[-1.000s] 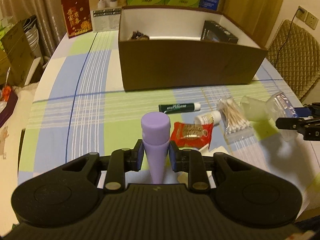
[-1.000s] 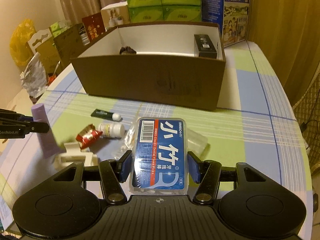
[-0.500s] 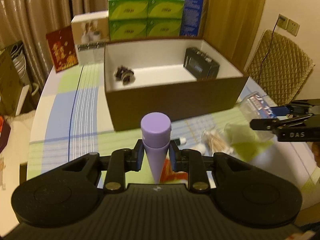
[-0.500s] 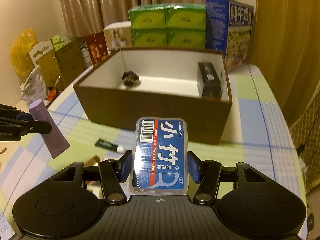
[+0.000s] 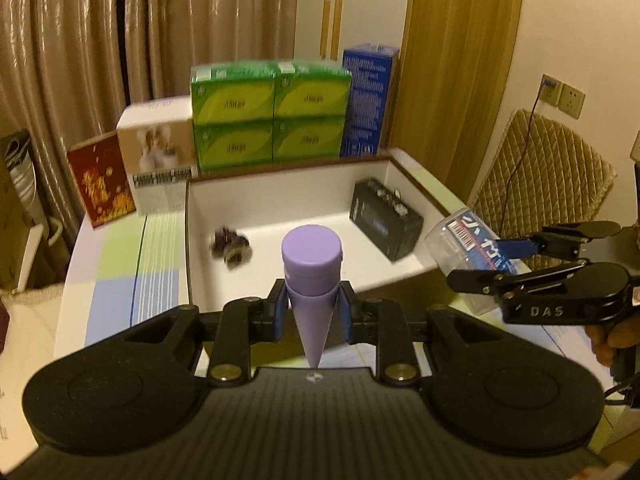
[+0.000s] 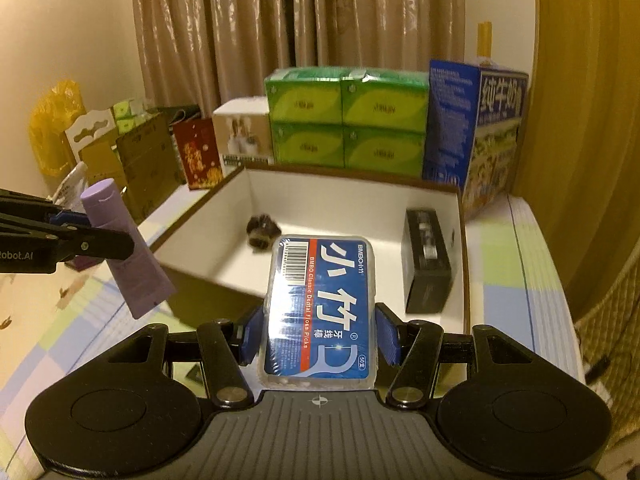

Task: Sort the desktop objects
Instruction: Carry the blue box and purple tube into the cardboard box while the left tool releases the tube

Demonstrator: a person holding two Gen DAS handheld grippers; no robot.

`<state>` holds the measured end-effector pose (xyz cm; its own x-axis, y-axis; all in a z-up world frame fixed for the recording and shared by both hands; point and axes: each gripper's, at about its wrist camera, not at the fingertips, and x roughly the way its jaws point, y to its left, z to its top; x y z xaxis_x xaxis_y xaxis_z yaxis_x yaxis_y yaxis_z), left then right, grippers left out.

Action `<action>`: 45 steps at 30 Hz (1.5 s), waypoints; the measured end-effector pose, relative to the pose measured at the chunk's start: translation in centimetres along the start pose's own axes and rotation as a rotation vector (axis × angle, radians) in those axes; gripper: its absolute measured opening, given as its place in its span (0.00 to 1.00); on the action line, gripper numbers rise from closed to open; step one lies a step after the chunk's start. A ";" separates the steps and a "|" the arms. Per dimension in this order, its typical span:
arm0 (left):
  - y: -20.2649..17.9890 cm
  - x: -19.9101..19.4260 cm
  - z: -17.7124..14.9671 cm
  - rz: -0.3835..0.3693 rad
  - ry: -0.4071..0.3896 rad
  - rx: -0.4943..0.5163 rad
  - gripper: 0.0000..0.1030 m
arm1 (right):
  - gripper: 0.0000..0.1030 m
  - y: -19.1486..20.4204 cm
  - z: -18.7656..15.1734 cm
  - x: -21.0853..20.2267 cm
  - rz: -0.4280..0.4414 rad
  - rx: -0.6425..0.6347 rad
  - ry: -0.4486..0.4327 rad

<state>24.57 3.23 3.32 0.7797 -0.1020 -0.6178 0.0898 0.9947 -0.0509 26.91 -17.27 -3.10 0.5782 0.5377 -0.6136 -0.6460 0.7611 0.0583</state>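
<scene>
My left gripper [image 5: 312, 314] was clenched on a purple tube [image 5: 311, 276], cap up, above the near edge of the open box [image 5: 412, 184]. My right gripper [image 6: 318, 338] grasped a blue floss pack [image 6: 320, 312] over the same box, which held a black case [image 6: 426, 268].

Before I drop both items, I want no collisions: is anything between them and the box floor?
Nothing visible. The purple tube and floss box face bare floor in the cardboard box, between the dark clump and black case.
</scene>
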 end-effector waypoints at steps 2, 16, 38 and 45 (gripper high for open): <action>0.1 0.7 1.1 0.003 -0.007 0.000 0.21 | 0.53 -0.4 0.9 0.7 0.000 -0.002 -0.007; 3.4 7.6 5.0 0.022 0.073 -0.073 0.21 | 0.53 -3.4 4.8 7.2 -0.053 -0.005 0.007; 4.2 18.1 2.5 0.050 0.394 -0.022 0.21 | 0.53 -6.9 4.3 14.9 -0.056 0.045 0.156; 4.3 20.5 3.0 0.052 0.404 -0.009 0.21 | 0.53 -7.0 3.6 16.3 -0.057 0.036 0.192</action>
<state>42.79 5.40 -7.16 0.4770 -0.0386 -0.8781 0.0499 0.9986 -0.0167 42.67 -12.52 -10.63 0.5054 0.4167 -0.7556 -0.5945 0.8029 0.0451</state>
